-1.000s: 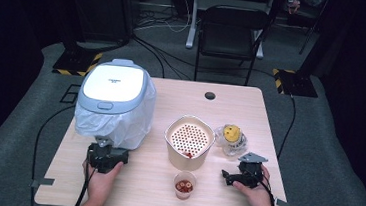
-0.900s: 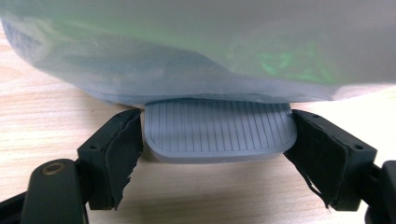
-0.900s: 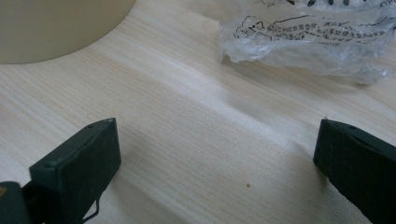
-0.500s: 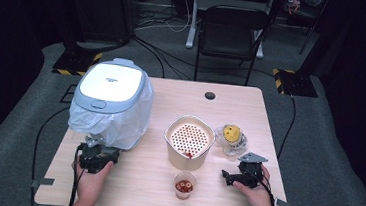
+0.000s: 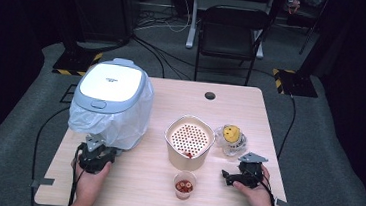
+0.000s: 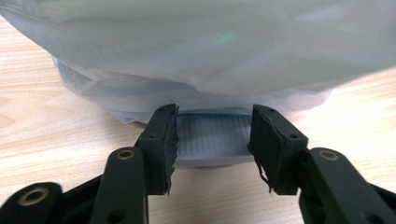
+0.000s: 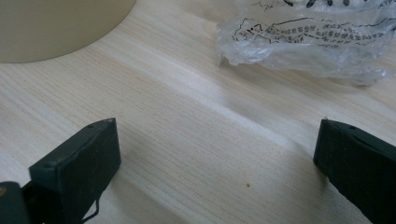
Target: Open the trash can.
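The left gripper (image 6: 212, 144) has slid toward the worktop's (image 5: 231, 102) front-left, its jaws just closing onto the bagged cooker's (image 5: 110, 101) ribbed tab (image 6: 212, 135). The right gripper (image 7: 217, 163) rests released. Dark room, chair (image 5: 230, 27) behind.

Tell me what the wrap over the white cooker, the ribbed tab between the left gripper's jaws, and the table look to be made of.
Translucent wrap over the white cooker: seemingly thin plastic film, crinkled, softly glossy. Pale ribbed tab: probably moulded plastic, matt, with fine parallel ridges; the left gripper, whose jaws have just been closing, brackets it. Light table: wood or wood-look laminate, with visible straight grain and low sheen.
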`<action>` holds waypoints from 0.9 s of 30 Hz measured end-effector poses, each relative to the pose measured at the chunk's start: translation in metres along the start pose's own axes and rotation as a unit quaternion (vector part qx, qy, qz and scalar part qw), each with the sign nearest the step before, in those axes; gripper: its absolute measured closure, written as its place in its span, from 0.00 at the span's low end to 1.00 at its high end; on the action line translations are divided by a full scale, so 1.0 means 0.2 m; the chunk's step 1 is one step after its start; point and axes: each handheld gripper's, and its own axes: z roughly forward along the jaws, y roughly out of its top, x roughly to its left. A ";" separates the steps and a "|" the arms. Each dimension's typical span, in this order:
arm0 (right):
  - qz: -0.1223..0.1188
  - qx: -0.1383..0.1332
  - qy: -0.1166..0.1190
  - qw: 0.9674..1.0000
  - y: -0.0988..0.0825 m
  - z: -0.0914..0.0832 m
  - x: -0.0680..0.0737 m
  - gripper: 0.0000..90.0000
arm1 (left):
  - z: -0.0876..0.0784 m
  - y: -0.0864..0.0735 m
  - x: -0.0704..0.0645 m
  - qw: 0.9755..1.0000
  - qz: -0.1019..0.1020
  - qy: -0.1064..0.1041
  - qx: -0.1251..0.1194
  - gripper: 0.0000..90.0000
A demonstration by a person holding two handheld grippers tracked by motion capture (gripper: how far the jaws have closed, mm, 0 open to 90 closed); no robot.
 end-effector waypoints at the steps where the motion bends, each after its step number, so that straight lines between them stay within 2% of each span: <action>1: 0.000 0.000 0.000 1.000 0.00 0.00 0.00 0.00 | 0.00 0.00 0.00 1.000 -0.002 0.006 -0.003 0.54; 4: 0.000 0.000 0.000 1.000 0.00 0.00 0.00 0.00 | 0.00 0.00 0.01 1.000 -0.003 0.014 0.003 0.48; 5: 0.000 0.000 0.000 1.000 0.00 0.00 0.00 0.00 | 0.00 0.00 0.01 1.000 -0.003 0.014 0.003 0.38; 6: 0.000 0.000 0.000 1.000 0.00 0.00 0.00 0.00 | 0.01 0.00 0.01 1.000 -0.011 0.005 0.006 0.38; 7: -0.001 0.000 0.000 1.000 0.00 0.00 0.00 0.00 | 0.01 -0.01 0.02 1.000 -0.017 0.001 0.004 0.33; 8: 0.000 0.000 0.000 1.000 0.00 0.00 0.00 0.00 | 0.02 -0.01 0.04 0.999 -0.030 -0.010 0.005 0.33; 10: -0.001 0.000 0.000 1.000 0.00 0.00 0.00 0.00 | 0.01 -0.01 0.05 1.000 -0.031 -0.004 0.002 0.33; 12: 0.000 0.000 0.000 1.000 0.00 0.00 0.00 0.00 | 0.01 -0.02 0.03 1.000 -0.027 -0.007 -0.006 0.38; 13: 0.000 0.000 0.000 1.000 0.00 0.00 0.00 0.00 | 0.01 -0.02 0.01 1.000 -0.014 0.006 -0.011 0.38; 14: 0.000 0.000 0.000 1.000 0.00 0.00 0.00 0.00 | 0.01 -0.02 0.01 1.000 -0.014 0.006 -0.011 0.38; 15: -0.001 0.000 0.000 1.000 0.00 0.00 0.00 0.00 | 0.01 -0.01 0.00 1.000 0.004 0.018 -0.013 0.38; 16: 0.000 0.000 0.000 1.000 0.00 0.00 0.00 0.00 | 0.01 -0.01 -0.02 0.999 0.014 0.022 -0.023 0.58; 17: 0.000 0.000 0.000 1.000 0.00 0.00 0.00 0.00 | 0.00 -0.01 -0.03 1.000 0.014 0.020 -0.014 0.58; 19: 0.000 0.000 0.000 1.000 0.00 0.00 0.00 0.00 | 0.01 -0.01 -0.02 1.000 0.010 0.020 -0.018 0.59; 20: 0.000 0.000 0.000 1.000 0.00 0.00 0.00 0.00 | 0.02 -0.02 -0.03 1.000 -0.011 0.010 -0.023 0.60; 21: 0.000 0.000 0.000 1.000 0.00 0.00 0.00 0.00 | 0.01 -0.01 -0.02 1.000 0.001 0.012 -0.009 0.60; 27: 0.000 0.000 0.000 1.000 0.00 0.00 0.00 0.00 | 0.02 -0.03 -0.01 1.000 0.003 0.006 -0.014 0.60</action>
